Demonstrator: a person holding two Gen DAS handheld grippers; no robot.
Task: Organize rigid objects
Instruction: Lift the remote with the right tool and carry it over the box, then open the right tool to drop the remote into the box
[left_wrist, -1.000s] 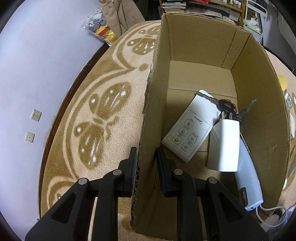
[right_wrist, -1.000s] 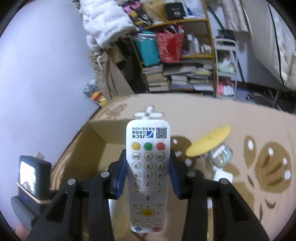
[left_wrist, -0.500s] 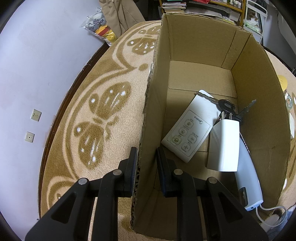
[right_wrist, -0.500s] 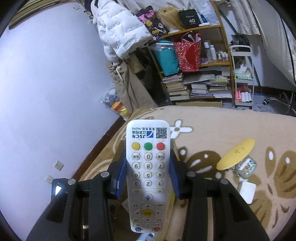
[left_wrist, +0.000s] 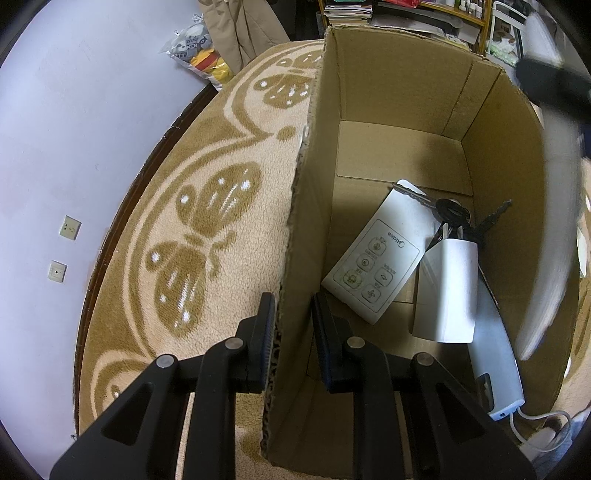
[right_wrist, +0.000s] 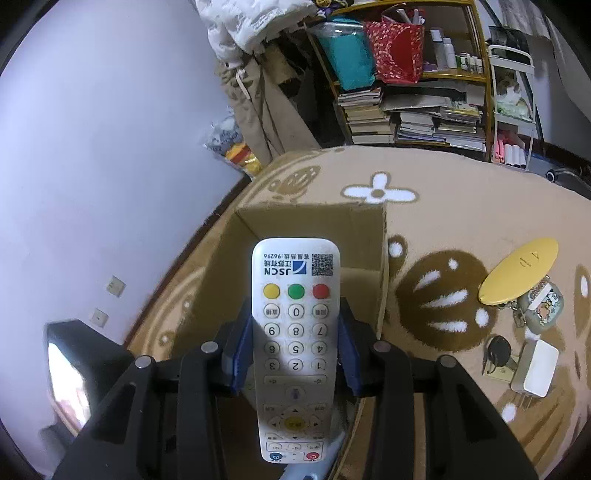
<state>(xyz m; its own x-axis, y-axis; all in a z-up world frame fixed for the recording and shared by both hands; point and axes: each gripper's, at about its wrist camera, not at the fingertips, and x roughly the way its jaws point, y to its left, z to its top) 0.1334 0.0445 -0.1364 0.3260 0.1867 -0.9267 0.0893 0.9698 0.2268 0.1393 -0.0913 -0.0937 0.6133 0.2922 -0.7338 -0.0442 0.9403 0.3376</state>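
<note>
We carry a white JSCN remote (right_wrist: 295, 350) lengthwise between the pads of our right gripper (right_wrist: 295, 354), which pinches it by its long edges, its logo end pointing forward along the fingers and over the open cardboard box (right_wrist: 314, 229) just ahead and below. Our left gripper (left_wrist: 291, 332) is clamped on the box's near wall (left_wrist: 299, 258), one finger outside on the carpet (left_wrist: 207, 221) side, one inside. In the box lie a white Midea remote (left_wrist: 373, 258), a bunch of keys (left_wrist: 454, 214), a white charger (left_wrist: 448, 288) and a pale blue device (left_wrist: 495, 354). We judge the remote must go forward and down, long axis along the box. On the carpet, well to the right, wait a yellow oval lid (right_wrist: 519, 271) and another white plug (right_wrist: 535, 369).
</note>
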